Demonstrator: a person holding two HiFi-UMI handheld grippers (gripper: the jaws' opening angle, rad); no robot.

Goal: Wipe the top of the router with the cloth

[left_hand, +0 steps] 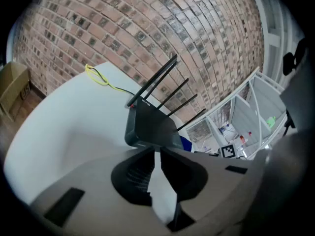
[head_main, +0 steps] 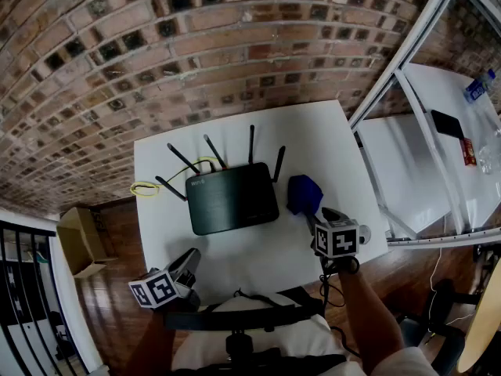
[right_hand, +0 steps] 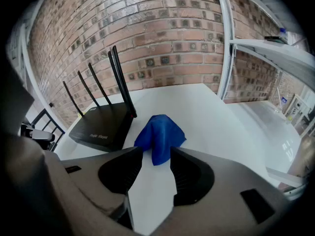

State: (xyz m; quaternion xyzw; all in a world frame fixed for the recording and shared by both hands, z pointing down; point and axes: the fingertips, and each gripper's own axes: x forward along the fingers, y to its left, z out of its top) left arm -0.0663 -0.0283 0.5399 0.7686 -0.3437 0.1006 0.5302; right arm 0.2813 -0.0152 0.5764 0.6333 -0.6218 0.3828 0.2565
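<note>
The black router point(head_main: 232, 198) lies flat in the middle of the white table point(head_main: 313, 135), its antennas raised toward the brick wall. A crumpled blue cloth point(head_main: 304, 194) rests on the table just right of it. My right gripper point(head_main: 319, 215) hovers at the cloth's near side. In the right gripper view the right gripper point(right_hand: 156, 154) is open, and the cloth point(right_hand: 160, 134) sits just ahead of its tips, with no pad pressing on it. My left gripper point(head_main: 192, 257) is near the table's front edge, short of the router point(left_hand: 150, 127). The left gripper point(left_hand: 156, 152) is shut with nothing in it.
A yellow cable point(head_main: 145, 187) loops on the table left of the router. A cardboard box point(head_main: 78, 240) stands on the floor at the left. A white metal shelf frame point(head_main: 407, 77) adjoins the table on the right, with a bottle point(head_main: 476, 86) on its shelf.
</note>
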